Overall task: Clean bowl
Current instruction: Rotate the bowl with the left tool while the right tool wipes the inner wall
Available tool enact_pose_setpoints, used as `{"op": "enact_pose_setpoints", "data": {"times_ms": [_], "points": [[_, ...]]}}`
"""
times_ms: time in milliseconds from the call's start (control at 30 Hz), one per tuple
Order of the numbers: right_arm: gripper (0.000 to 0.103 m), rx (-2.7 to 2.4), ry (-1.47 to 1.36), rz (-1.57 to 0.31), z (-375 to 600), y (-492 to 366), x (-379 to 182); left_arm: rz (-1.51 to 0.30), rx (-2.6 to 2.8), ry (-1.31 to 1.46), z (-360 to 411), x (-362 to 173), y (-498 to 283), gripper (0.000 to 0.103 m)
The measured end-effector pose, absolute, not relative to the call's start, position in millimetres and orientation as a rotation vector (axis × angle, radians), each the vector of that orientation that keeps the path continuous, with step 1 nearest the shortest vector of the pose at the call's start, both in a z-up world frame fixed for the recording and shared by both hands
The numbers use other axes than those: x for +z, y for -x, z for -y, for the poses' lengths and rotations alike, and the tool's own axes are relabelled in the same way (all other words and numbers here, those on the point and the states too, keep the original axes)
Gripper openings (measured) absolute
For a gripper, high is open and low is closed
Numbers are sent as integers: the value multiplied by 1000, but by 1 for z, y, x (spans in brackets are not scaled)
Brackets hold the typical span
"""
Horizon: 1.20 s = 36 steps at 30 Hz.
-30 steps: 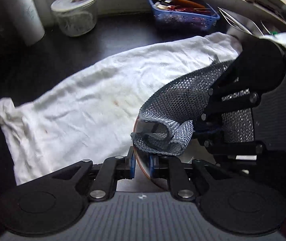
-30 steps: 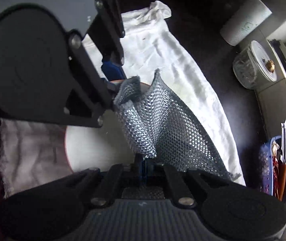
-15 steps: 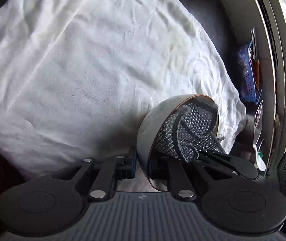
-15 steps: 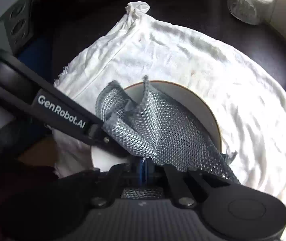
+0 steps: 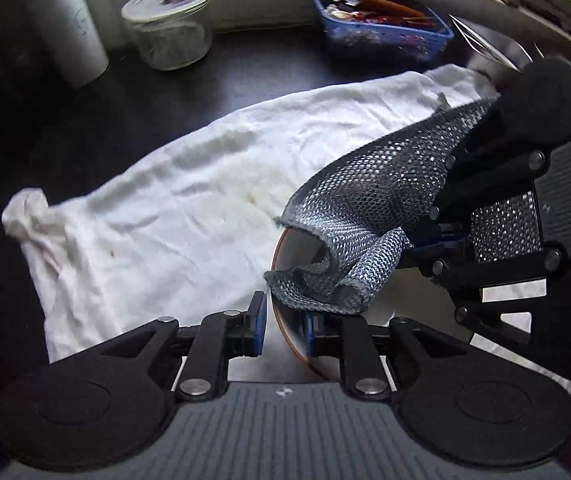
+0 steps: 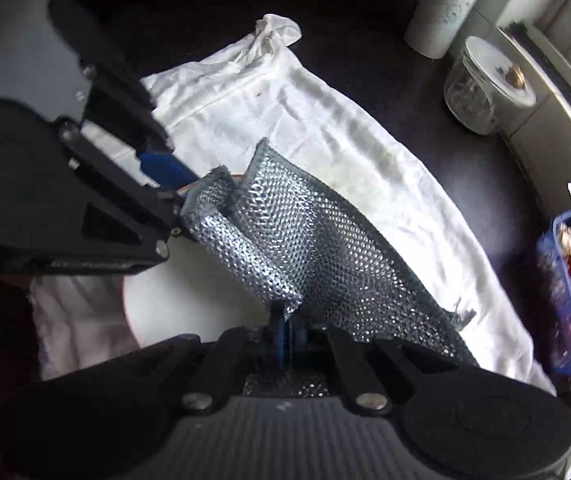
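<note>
1. The left wrist view shows the left gripper (image 5: 281,330) astride the brown-edged rim of the bowl (image 5: 285,320). The rim lies against the right blue pad, with a gap to the left pad; the jaws are opening.
2. The same view shows the right gripper (image 5: 425,236) from the side, coming in from the right, with the grey mesh cloth (image 5: 365,208) draped from it over the bowl's edge.
3. The right wrist view shows what the left one hides: the bowl's white inside (image 6: 189,300), and the right gripper (image 6: 285,320) clenched on a fold of the mesh cloth (image 6: 285,240).
4. There the left gripper (image 6: 173,184) reaches in from the upper left to the bowl's far rim.
5. The bowl sits on a white towel (image 5: 165,216) spread over the dark tabletop (image 5: 245,64).
6. Count: one bowl, one mesh cloth, one towel, two grippers.
7. Along the back stand one paper roll (image 5: 65,28), one lidded glass jar (image 5: 169,28) and one blue basket (image 5: 385,36) of utensils. All three also appear in the right wrist view, at its right side.
</note>
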State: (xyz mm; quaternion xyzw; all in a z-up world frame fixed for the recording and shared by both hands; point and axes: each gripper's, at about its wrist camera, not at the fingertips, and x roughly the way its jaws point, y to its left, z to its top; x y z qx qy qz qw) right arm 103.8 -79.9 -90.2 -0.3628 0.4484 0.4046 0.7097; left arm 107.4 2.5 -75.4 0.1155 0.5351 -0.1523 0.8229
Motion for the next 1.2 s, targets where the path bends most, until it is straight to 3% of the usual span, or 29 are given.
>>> {"op": "enact_pose_setpoints", "data": {"times_ms": [200,433,833,967,1100,1200], "points": [[3,920,808,-1023,75,-117,-102,-1238,-237,174,-36,-82,-106,7],[3,854,514,-1133,82,-126,-104,-1314,-44,666,-69,-100,-88,8],[3,807,96,-1220,113,-130,-92,-1366,128,1218,-82,-126,-54,14],[3,822,41,-1262,114,-132,-98,-1377,55,1023,-66,-113,-65,14],[3,832,218,-1207,105,-115,-96,-1271,-24,450,-41,-77,-83,14],[3,829,360,-1133,103,-109,-85,-1217,-103,200,-28,-71,-90,17]]}}
